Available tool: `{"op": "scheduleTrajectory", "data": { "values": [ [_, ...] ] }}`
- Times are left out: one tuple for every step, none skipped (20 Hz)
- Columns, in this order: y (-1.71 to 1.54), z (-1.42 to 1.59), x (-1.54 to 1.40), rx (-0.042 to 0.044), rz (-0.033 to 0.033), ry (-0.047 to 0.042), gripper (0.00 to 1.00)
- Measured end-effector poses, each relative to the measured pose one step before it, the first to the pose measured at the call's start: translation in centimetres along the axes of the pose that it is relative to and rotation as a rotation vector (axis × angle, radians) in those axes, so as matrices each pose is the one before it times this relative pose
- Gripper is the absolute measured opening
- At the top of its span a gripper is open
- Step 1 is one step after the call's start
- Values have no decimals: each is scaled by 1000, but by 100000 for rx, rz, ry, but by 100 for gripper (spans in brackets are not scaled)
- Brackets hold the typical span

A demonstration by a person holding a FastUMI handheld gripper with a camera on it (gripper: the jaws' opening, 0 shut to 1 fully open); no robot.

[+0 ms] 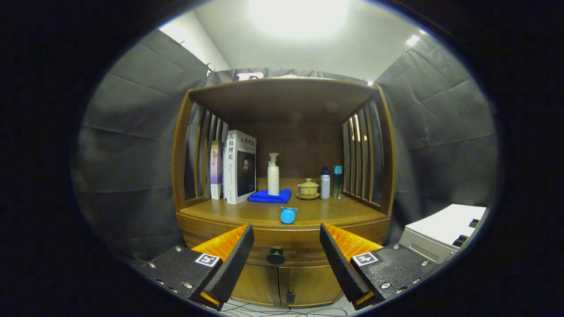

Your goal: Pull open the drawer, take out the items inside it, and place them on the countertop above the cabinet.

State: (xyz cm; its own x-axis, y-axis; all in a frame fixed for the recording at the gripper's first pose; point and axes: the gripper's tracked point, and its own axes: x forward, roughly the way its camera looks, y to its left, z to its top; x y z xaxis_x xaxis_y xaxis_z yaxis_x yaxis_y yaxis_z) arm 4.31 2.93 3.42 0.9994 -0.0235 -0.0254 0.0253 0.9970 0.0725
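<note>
— What sits closest to the camera?

— Two gripper fingers, spread wide apart with nothing between them; the gripper (286,251) hangs in open air in front of a wooden cabinet (282,237).

— Where is the drawer?

— Straight ahead, seen through the gap between the fingers. The drawer (282,250) is a wide band just under the countertop, closed flush with the cabinet front. Its dark round knob (276,256) lies midway between the fingertips and beyond them, not touched. Below it are two cabinet doors (282,284), also shut.

— And the countertop?

— The countertop (317,213) forms the floor of an open shelf with slatted sides. A small blue-capped container (288,215) lies on its side near the front edge. Further back, two books (233,169) stand upright at the left. Beside them a white pump bottle (273,175) stands on a folded blue cloth (269,196). To the right come a tan lidded teacup on a saucer (308,189), then a white bottle with a blue cap (325,183) and a teal bottle (337,181), close together.

— Anything else?

— A white box-like unit (443,235) stands right of the cabinet.
</note>
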Motion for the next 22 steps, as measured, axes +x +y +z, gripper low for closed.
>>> {"op": "scheduleTrajectory", "data": {
  "values": [
    [-53,254,-788,478,315,-419,93],
    [13,183,-884,135,607,-396,93],
    [-168,189,-913,-324,-189,-241,93],
    [-63,101,-528,-322,374,-324,93],
    [78,172,-621,-377,361,-438,93],
    [15,44,-582,22,187,-280,93],
    [164,19,-519,578,335,-166,93],
    [135,-120,-411,694,169,32,93],
    [133,-96,-446,863,142,-435,93],
    [250,-72,-197,531,484,-902,93],
    [179,-236,-220,-316,512,-416,93],
    [61,-384,-329,-1198,658,-378,93],
    [13,-264,-212,-1143,-28,-508,93],
    [-21,-481,-78,-247,-591,470,93],
    [187,-429,-120,127,139,472,93],
    [165,-229,-77,-495,316,241,93],
    [44,-361,105,-1043,171,643,93],
    [-108,-414,58,-1263,-203,846,93],
    [123,-288,129,-1073,594,681,93],
    [241,-391,206,-819,586,1028,93],
    [-71,-398,120,-274,-5,930,93],
    [-183,-164,171,484,371,691,93]
  ]
}}
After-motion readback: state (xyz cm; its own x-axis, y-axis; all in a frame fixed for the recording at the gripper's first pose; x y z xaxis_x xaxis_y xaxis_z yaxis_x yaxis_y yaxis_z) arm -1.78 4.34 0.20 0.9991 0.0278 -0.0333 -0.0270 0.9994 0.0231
